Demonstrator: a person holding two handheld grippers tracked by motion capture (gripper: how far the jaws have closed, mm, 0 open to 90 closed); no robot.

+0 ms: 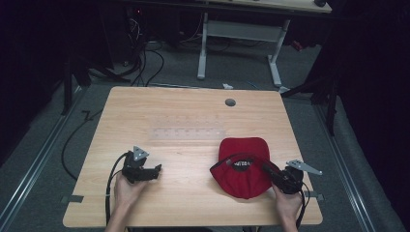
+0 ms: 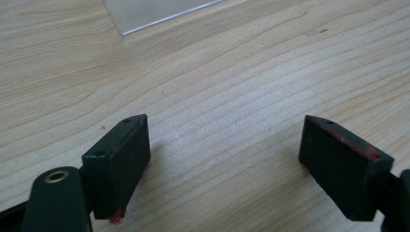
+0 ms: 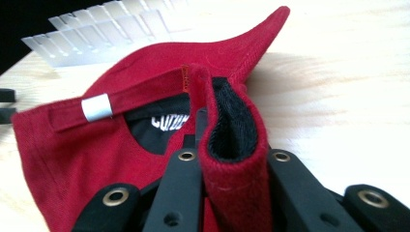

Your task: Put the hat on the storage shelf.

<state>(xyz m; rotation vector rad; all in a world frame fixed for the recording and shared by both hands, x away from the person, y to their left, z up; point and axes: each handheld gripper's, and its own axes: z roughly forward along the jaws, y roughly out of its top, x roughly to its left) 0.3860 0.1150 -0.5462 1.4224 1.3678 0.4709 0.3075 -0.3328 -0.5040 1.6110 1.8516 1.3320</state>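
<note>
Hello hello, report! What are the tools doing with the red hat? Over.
Right tool shut on red cloth cap, pinching its rim. Left tool open, resting on wooden table. Nothing in the way.

Red woven-cloth cap (image 3: 96, 159) with black lining lies on the matt, pale wood-grain table (image 1: 183, 193).

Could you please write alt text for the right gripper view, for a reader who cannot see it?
The right tongs pinch a folded edge of a red cap, its black lining showing in the fold. The cap lies on a pale wooden table, its back strap carrying a white tab.
</note>
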